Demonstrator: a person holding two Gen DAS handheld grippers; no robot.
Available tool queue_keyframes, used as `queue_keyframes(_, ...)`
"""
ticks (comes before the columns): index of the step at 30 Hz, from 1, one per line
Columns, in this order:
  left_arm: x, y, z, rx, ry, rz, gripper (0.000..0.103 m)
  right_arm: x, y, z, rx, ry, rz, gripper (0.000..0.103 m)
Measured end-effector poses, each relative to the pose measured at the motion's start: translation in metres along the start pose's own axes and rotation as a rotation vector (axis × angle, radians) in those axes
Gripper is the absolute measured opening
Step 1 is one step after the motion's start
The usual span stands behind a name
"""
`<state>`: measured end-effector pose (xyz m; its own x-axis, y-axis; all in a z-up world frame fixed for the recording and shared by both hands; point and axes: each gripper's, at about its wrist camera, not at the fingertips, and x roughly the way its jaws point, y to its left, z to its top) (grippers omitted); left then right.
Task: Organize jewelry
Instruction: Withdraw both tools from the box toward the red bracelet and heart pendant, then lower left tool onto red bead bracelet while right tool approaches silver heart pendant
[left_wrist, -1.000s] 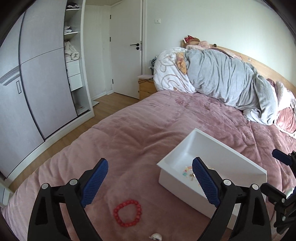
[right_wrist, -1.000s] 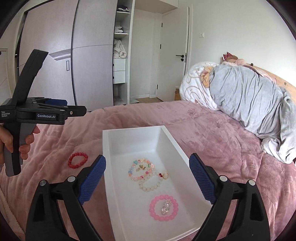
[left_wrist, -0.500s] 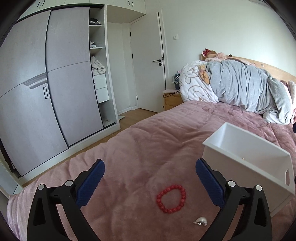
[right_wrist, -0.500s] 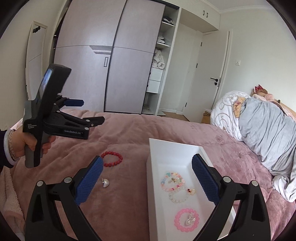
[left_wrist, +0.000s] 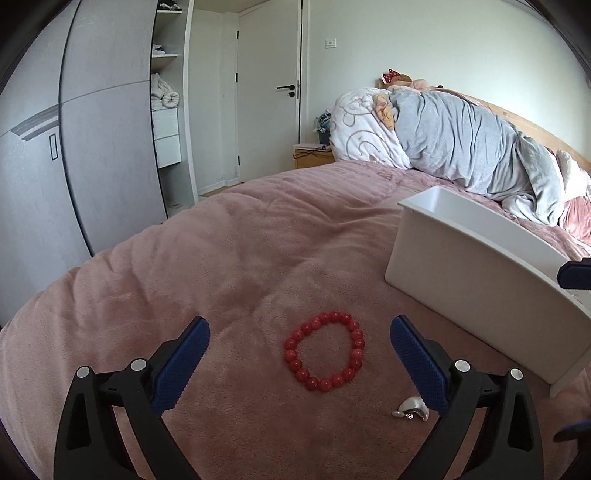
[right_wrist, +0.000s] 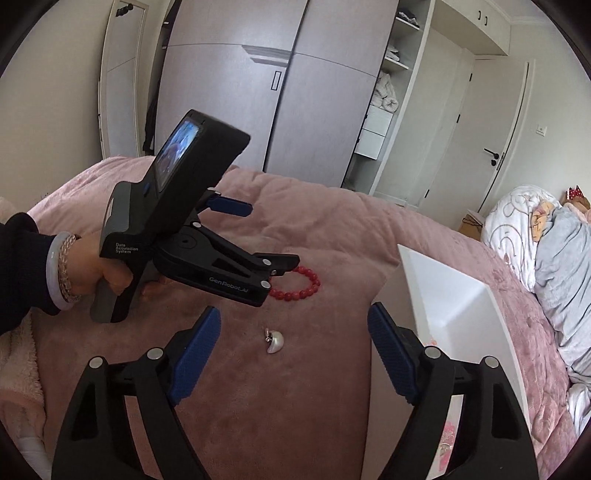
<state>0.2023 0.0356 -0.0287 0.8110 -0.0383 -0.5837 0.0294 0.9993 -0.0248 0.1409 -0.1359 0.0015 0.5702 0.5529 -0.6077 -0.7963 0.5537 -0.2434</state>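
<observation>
A red bead bracelet (left_wrist: 324, 355) lies flat on the pink blanket, between and just ahead of my open, empty left gripper (left_wrist: 299, 354). It also shows in the right wrist view (right_wrist: 300, 285), partly behind the left gripper body. A small silver heart pendant (left_wrist: 413, 408) lies by the left gripper's right finger; in the right wrist view the pendant (right_wrist: 275, 341) sits between the pads of my open, empty right gripper (right_wrist: 295, 350). The white box (left_wrist: 476, 275) stands to the right; its inside is mostly hidden, with a bit of pink jewelry (right_wrist: 447, 439) showing.
The pink blanket (left_wrist: 236, 266) covers the bed. A grey duvet (left_wrist: 476, 147) and pillows are piled at the head. The wardrobe (left_wrist: 74, 147) and a door (left_wrist: 269, 96) stand beyond the bed's left edge. A hand (right_wrist: 92, 269) holds the left gripper.
Both grippers have swung left, away from the box. The left gripper has lowered toward the red bracelet, which now lies between its fingers. The right gripper now faces the pendant.
</observation>
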Motion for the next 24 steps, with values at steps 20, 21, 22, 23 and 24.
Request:
queue_keyframes(20, 0.061, 0.028, -0.023, -0.145, 0.154, -0.115, 0.066, 0.108, -0.002, -0.031, 0.127, 0.252, 0.077, 0.051)
queue_keyframes(21, 0.062, 0.029, -0.023, -0.147, 0.157, -0.112, 0.062, 0.111, -0.003, -0.031, 0.138, 0.258, 0.083, 0.051)
queue_keyframes(22, 0.062, 0.029, -0.024, -0.148, 0.159, -0.11, 0.057, 0.113, -0.004, -0.032, 0.146, 0.263, 0.089, 0.05)
queue_keyframes(23, 0.064, 0.029, -0.024, -0.151, 0.16, -0.108, 0.055, 0.115, -0.004, -0.032, 0.151, 0.268, 0.092, 0.049)
queue_keyframes(24, 0.064, 0.03, -0.024, -0.156, 0.16, -0.105, 0.051, 0.116, -0.003, -0.032, 0.152, 0.272, 0.098, 0.044)
